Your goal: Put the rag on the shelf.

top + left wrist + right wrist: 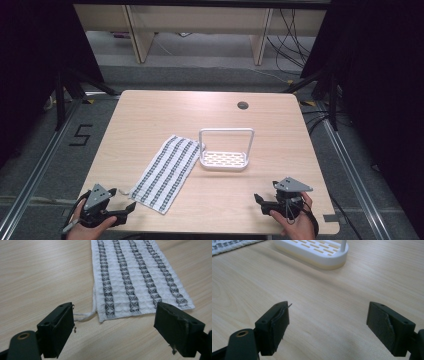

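step: reach for towel [140, 277], flat on desk [150, 115] left of rack [225, 150] | left tool [121, 207] spread, empty, just short of near hem | right tool [265, 204] spread, empty | advice: pinch hem corner low; loose thread there, probably harmless

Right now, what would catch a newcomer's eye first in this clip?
Probably the white cloth with dark patterned stripes, lying flat and slanted left of the table's middle. Beside its far corner stands a white slotted rack with a tall hoop handle. At the near edge, the left gripper and right gripper both wait open, holding nothing.
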The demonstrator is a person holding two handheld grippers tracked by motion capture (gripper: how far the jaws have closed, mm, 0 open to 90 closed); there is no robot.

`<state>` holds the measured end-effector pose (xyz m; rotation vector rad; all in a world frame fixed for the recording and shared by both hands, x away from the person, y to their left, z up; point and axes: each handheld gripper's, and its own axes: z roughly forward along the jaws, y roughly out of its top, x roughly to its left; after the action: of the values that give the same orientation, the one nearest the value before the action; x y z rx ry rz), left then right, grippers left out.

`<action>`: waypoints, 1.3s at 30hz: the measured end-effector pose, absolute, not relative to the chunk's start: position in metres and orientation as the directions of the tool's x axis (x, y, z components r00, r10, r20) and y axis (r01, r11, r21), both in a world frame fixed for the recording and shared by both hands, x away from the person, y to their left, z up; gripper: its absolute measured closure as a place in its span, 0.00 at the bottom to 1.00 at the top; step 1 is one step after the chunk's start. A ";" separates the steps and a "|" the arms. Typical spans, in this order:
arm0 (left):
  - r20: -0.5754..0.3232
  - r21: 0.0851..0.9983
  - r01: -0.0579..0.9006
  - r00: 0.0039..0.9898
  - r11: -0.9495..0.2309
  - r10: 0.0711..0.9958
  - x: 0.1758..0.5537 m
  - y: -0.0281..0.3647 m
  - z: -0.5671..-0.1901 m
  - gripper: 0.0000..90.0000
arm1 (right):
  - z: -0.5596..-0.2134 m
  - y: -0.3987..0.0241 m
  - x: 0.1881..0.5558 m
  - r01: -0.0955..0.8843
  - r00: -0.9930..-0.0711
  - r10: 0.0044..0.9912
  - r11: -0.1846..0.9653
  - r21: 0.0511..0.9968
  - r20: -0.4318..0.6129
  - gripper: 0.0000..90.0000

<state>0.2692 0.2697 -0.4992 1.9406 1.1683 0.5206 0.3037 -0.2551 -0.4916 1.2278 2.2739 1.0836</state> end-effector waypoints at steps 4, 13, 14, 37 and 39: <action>-0.049 0.798 0.543 0.491 -0.261 0.870 0.269 0.270 -0.499 0.17 | -0.491 -0.252 0.302 0.553 -0.561 0.827 0.337 0.762 0.040 0.22; -0.048 0.796 0.547 0.486 -0.261 0.873 0.270 0.271 -0.500 0.18 | -0.489 -0.245 0.300 0.538 -0.590 0.805 0.338 0.772 0.058 0.23; -0.041 0.792 0.548 0.488 -0.270 0.872 0.270 0.272 -0.499 0.18 | -0.488 -0.243 0.300 0.532 -0.595 0.802 0.337 0.777 0.060 0.23; -0.122 0.780 0.579 0.512 -0.236 0.850 0.293 0.275 -0.494 0.30 | -0.478 -0.123 0.312 0.367 -0.845 0.530 0.488 0.792 0.064 0.36; -0.131 0.772 0.591 0.509 -0.235 0.851 0.298 0.276 -0.494 0.32 | -0.478 -0.109 0.312 0.363 -0.858 0.509 0.501 0.786 0.072 0.36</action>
<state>0.2982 0.2756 -0.4942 1.9424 1.1827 0.4065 0.3122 -0.1085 -0.4779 0.7547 2.5712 1.2854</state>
